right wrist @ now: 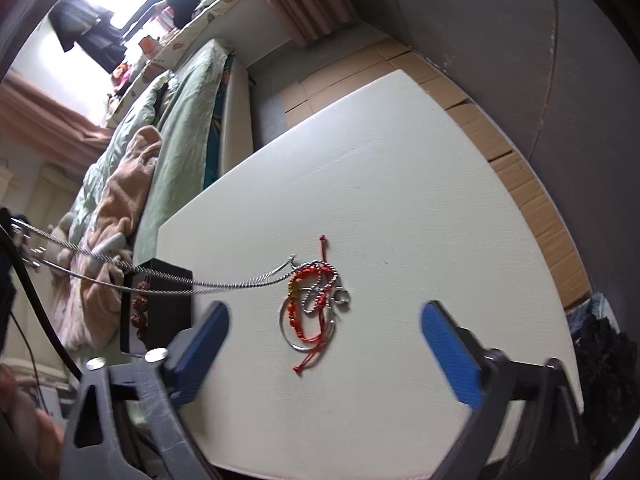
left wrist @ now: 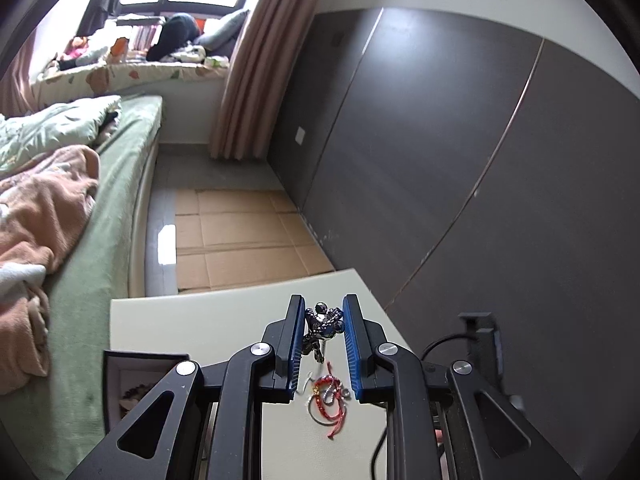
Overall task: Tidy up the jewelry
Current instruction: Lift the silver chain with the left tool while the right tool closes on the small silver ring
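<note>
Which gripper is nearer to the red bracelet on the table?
Right. The right gripper hangs open just over the red bracelet; the left gripper, holding a dark bead bracelet, is raised above it.

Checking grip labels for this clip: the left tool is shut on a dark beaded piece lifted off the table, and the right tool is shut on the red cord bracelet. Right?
Not quite. The right tool is open: in the right wrist view its jaws stand apart either side of the red cord bracelet, which lies on the table. The left tool does grip the dark beaded piece.
</note>
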The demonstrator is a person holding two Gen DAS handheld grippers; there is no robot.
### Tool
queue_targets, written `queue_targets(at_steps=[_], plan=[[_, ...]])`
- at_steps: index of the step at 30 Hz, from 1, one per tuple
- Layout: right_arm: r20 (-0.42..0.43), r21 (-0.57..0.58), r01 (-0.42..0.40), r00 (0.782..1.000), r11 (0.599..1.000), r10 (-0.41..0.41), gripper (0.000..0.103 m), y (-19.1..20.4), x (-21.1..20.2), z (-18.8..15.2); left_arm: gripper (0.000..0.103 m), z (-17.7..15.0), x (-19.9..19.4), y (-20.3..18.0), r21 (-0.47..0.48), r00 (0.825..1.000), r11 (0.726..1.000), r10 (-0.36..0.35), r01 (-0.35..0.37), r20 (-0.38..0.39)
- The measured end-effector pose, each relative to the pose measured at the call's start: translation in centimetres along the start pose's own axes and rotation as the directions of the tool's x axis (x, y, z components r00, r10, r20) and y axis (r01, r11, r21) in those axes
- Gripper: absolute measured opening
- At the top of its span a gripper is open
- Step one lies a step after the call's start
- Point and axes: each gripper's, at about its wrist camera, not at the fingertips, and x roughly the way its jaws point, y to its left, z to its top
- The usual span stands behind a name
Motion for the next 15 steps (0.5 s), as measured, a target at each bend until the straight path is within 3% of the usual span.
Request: queue_targets(at_steps=[1, 8, 10, 12, 15], plan=[[-0.007, -0.012, 0.007, 1.000, 1.000, -0.007, 0.075, 0.2, 0.3, 0.0, 0.020, 0.2, -0.5, 0.3, -0.006, 1.000, 1.000, -0.002, 0.002, 0.012], [-0.047, -0.086, 0.073, 0.996, 0.994, -0.077, 0.057, 1.4, 2.4, -0.1, 0.020, 1.9, -4.8, 0.7, -0.023, 0.994, 1.000, 0.004, -0.002, 0.112], [-0.053, -0.101, 0.086, 0.994, 0.991, -0.091, 0.043, 1.6, 2.8, 0.1, 0.020, 2.4, -5.8, 0.5, -0.011, 0.991, 1.000, 0.010, -0.009, 0.131], [-0.064, -0.108, 0.101, 0.992, 0.989, -0.108, 0.036, 1.5, 3.4, 0.4, 0.020, 2.9, -6.7, 0.1, 0.002, 0.989, 1.000, 0.018, -0.019, 0.149], [-0.084, -0.113, 0.139, 0.985, 0.984, -0.149, 0.034, 1.0, 4.6, 0.8, 0.020, 3.5, -7.6, -0.3, 0.025, 0.986, 0.999, 0.033, -0.037, 0.162]])
